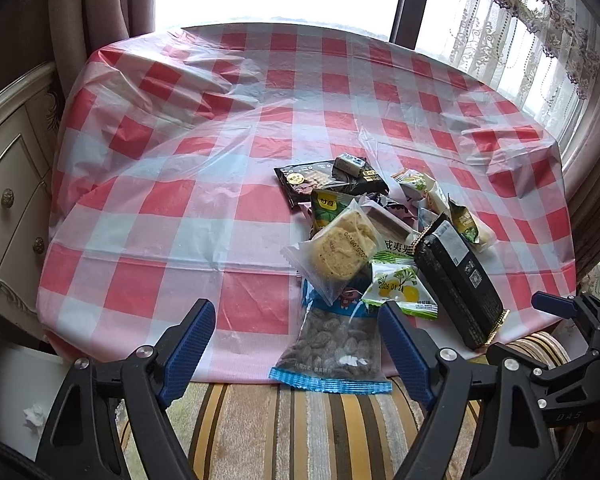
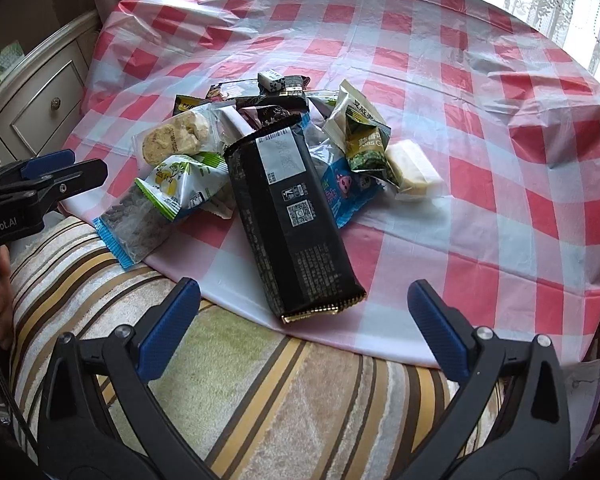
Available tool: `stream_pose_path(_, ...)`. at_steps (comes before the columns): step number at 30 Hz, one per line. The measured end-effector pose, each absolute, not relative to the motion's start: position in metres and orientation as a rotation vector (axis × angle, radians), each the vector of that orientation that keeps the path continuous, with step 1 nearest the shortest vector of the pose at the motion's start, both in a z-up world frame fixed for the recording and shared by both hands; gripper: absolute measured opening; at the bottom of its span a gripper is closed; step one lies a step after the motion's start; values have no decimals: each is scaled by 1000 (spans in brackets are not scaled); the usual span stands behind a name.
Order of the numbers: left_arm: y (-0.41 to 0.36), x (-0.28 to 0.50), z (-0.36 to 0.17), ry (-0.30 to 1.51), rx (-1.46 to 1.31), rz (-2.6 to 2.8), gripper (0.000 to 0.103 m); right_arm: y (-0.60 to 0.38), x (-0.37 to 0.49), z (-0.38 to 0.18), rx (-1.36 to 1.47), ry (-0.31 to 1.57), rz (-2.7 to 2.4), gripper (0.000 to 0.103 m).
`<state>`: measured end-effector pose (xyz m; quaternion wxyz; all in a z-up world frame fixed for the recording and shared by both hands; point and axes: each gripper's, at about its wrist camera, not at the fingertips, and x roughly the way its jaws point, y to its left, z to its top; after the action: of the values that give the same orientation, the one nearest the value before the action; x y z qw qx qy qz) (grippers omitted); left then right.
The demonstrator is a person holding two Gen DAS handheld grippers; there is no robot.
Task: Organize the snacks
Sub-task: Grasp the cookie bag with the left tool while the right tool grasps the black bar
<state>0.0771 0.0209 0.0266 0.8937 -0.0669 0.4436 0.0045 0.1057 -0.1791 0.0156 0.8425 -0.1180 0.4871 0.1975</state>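
red-white checked tablecloth [image 2: 480, 184], black wrapper [image 2: 288, 216], striped cushion [image 2: 300, 400]

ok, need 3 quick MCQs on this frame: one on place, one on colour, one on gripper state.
1. Where is the long black packet?
A. on the cabinet
B. on top of the snack pile, end over the table edge
C. on the floor

2. The tablecloth checks are:
A. blue-white
B. green-yellow
C. red-white

3. The right gripper is:
A. open, holding nothing
B. shut on a packet
C. shut, holding nothing

Answers: 1 B, its gold-trimmed end pokes past the cloth edge; 2 C, red and white squares; 3 A, blue fingers stand wide apart with nothing between.
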Motion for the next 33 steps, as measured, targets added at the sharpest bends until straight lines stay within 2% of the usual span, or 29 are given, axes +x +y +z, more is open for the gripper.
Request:
stream_pose_path(3, 12, 95, 27, 902, -72, -32, 81, -163, 112, 7, -341, 1030, 424, 103)
stream_pose_path(11, -2, 133, 8, 991, 75, -71, 80, -148, 125, -6, -475, 1008, 357, 103)
stream_pose_path(13, -5, 138, 5, 1004, 115, -77, 77, -146, 128, -10, -487, 1014, 354, 101)
stream_pose_path(14, -7, 139, 2, 1013, 137, -84, 76, -145, 128, -12, -492, 1017, 353, 99)
stream_pose_path(16, -14, 141, 0, 1018, 184, -106, 74, -144, 130, -15, -497, 1025, 351, 87)
stream_pose_path(18, -21, 142, -4, 1023, 229, -113, 58, -147, 131, -14, -464, 1027, 373, 77)
stream_pose_path(19, -24, 142, -6, 1027, 242, -117, 55, -148, 131, -14, -451, 1030, 381, 75)
stream_pose_path(21, -26, 141, -9, 1030, 257, -118, 50, -152, 131, -13, -428, 1029, 382, 58)
stream_pose_path(33, -9, 127, 17, 954, 116, -103, 48, -181, 128, 12, -227, 983, 417, 55)
